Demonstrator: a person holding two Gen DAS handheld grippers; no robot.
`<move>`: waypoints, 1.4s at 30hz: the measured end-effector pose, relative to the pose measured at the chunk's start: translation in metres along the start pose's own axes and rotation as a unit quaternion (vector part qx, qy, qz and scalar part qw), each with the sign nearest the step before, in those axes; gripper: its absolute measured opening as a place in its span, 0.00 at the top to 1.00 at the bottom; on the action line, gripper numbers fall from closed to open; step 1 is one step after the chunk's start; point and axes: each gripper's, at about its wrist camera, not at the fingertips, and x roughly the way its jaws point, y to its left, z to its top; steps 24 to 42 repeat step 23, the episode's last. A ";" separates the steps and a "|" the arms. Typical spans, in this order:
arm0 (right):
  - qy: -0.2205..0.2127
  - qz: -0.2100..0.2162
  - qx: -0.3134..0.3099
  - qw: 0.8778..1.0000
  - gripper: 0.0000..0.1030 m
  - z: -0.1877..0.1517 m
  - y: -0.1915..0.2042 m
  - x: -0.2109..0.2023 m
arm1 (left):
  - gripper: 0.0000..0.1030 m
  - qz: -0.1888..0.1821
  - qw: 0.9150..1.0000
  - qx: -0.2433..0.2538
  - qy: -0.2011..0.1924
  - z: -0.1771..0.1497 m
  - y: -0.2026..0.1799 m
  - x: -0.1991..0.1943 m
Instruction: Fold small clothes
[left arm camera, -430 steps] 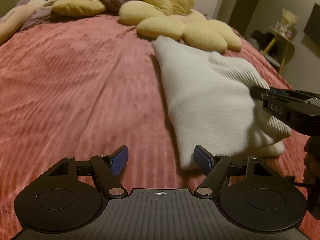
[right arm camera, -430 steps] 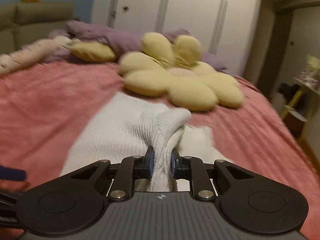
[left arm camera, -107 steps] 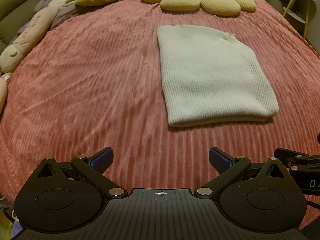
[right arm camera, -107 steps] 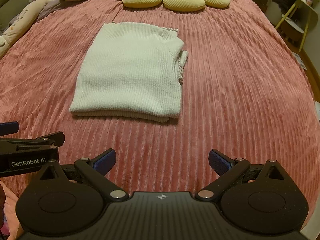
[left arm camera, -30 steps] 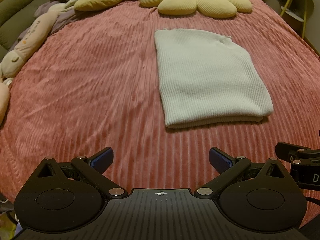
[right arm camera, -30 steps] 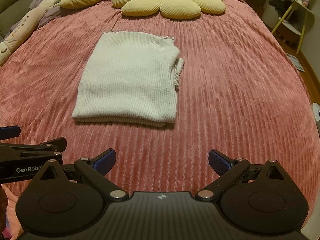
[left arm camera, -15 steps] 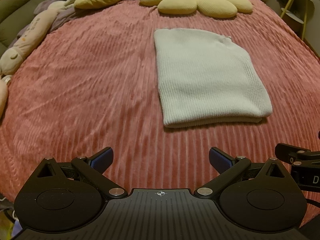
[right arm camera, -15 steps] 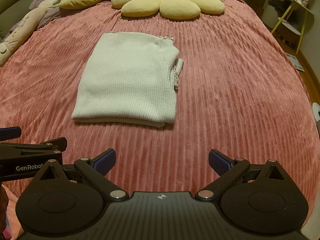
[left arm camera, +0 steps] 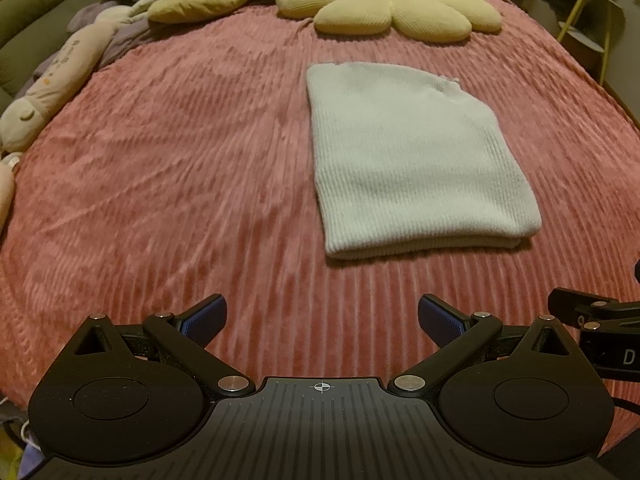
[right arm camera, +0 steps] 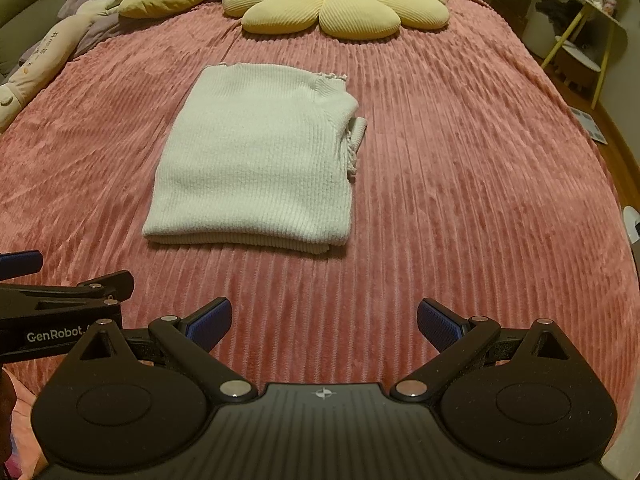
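Observation:
A white ribbed knit garment [left arm camera: 412,156] [right arm camera: 256,160] lies folded into a flat rectangle on the pink ribbed bedspread [left arm camera: 180,168] [right arm camera: 460,168]. A small frilled edge sticks out at its right side in the right wrist view. My left gripper [left arm camera: 322,318] hovers open near the bed's front edge, well short of the garment and to its left. My right gripper [right arm camera: 324,320] is open too, level with it and nothing between its blue pads. Part of the left gripper [right arm camera: 60,312] shows at the left edge of the right wrist view.
A yellow flower-shaped cushion [left arm camera: 392,8] [right arm camera: 336,4] lies at the head of the bed, with a yellow pillow [left arm camera: 196,2], purple bedding and a long plush toy [left arm camera: 52,80] along the left. A small yellow-legged side table [right arm camera: 584,28] stands right of the bed.
The garment, earlier held bunched in my right gripper, now lies folded and released. Over the last second both grippers only drifted slightly; the garment has not moved.

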 end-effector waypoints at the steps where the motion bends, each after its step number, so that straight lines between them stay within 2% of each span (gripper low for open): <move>1: 0.000 -0.001 0.000 1.000 0.04 0.000 0.000 0.000 | 0.00 0.000 1.000 0.001 0.002 0.000 0.000 0.000; 8: -0.001 -0.002 0.000 1.000 0.04 -0.001 0.000 0.000 | 0.00 0.004 1.000 0.015 0.015 -0.003 -0.004 0.002; 17: -0.003 -0.006 0.003 1.000 0.04 -0.003 -0.003 -0.001 | 0.00 -0.011 0.999 0.018 0.029 -0.006 -0.006 0.003; 42: -0.006 -0.009 0.003 1.000 0.04 -0.005 -0.002 -0.002 | 0.00 -0.014 0.999 0.019 0.029 -0.008 -0.007 0.002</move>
